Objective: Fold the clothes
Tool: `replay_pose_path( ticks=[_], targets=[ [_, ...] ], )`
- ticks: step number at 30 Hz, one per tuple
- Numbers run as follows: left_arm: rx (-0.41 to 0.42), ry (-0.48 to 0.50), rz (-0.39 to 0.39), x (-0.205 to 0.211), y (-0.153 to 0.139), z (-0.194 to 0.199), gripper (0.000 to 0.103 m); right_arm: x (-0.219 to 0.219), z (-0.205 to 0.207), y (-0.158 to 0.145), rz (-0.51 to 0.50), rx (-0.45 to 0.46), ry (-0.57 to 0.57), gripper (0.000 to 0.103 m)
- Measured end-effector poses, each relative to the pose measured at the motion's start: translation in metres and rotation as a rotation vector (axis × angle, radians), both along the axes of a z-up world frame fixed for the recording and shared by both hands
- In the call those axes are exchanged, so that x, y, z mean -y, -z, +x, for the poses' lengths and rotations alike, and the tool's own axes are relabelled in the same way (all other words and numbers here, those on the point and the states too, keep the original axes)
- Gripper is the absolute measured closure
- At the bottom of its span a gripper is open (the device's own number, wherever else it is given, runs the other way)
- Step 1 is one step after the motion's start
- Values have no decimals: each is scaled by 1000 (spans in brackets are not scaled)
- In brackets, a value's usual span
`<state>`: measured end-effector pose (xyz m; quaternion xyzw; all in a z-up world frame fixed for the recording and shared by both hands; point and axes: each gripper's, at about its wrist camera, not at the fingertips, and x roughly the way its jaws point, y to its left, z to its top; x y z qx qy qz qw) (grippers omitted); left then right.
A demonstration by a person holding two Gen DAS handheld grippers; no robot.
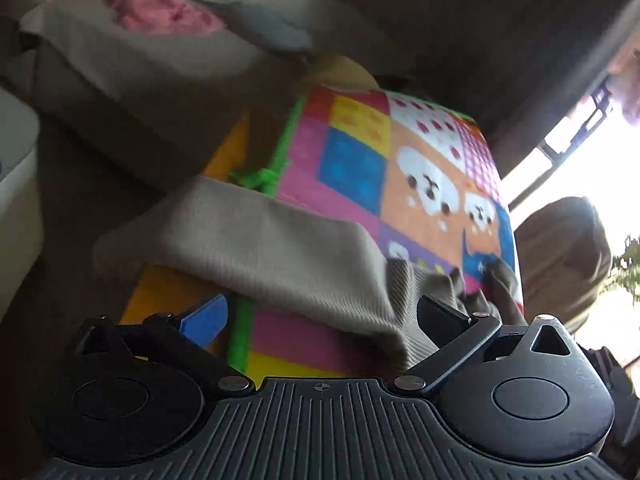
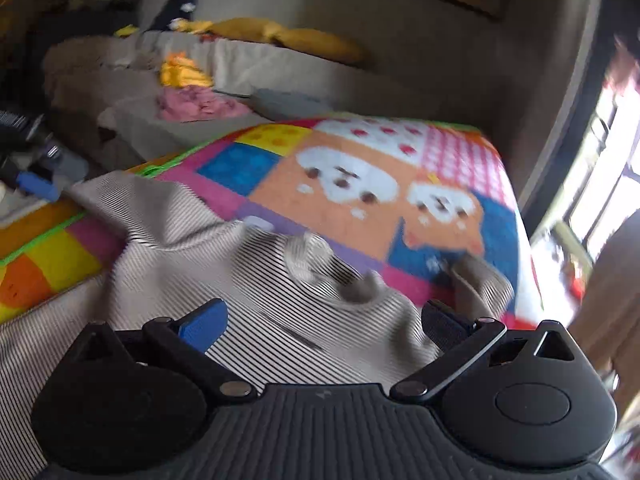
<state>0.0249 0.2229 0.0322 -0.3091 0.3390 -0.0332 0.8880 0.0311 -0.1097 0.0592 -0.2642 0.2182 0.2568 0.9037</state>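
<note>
- Left gripper (image 1: pixel 322 316) fills the bottom of its frame, jaws spread wide, blue pad at lower left, black finger at lower right; nothing pinched
- beige ribbed garment (image 1: pixel 256 240) drapes across mid-frame just beyond the fingers, running from center-left down to lower right; its bunched edge touches the black finger
- garment lies on a colourful patchwork blanket (image 1: pixel 400 168) with white sheep-like figures, green trim (image 1: pixel 276 164) along its left edge
- Right gripper (image 2: pixel 324 326) at the bottom of its frame, jaws likewise spread, gripping nothing
- same garment (image 2: pixel 180 248) shows fine stripes in this view and covers lower left to center, neckline (image 2: pixel 360 292) near the middle, directly ahead of the fingers
- other gripper's blue tip (image 2: pixel 36 186) sits at the left edge, near the garment's far corner
- background, upper left in both views: sofa (image 2: pixel 132 120) with pink clothes (image 2: pixel 196 106) and yellow clothes (image 2: pixel 182 70); all motion-blurred
- bright window (image 2: pixel 600 168) at the right edge
</note>
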Motion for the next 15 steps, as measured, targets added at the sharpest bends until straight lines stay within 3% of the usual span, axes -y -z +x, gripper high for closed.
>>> replay_pose_path(
  ticks=[2, 7, 12, 15],
  targets=[
    [16, -47, -27, -17, -3, -6, 0, -43, -9, 3, -75, 61, -114, 0],
    [28, -69, -62, -39, -7, -15, 0, -121, -11, 27, -120, 36, -263, 0],
    [24, -53, -97, -47, 0, -13, 0, -163, 9, 44, -171, 40, -260, 0],
    [11, -40, -170, -49, 9, -8, 0, -174, 29, 51, -171, 73, -189, 0]
  ],
)
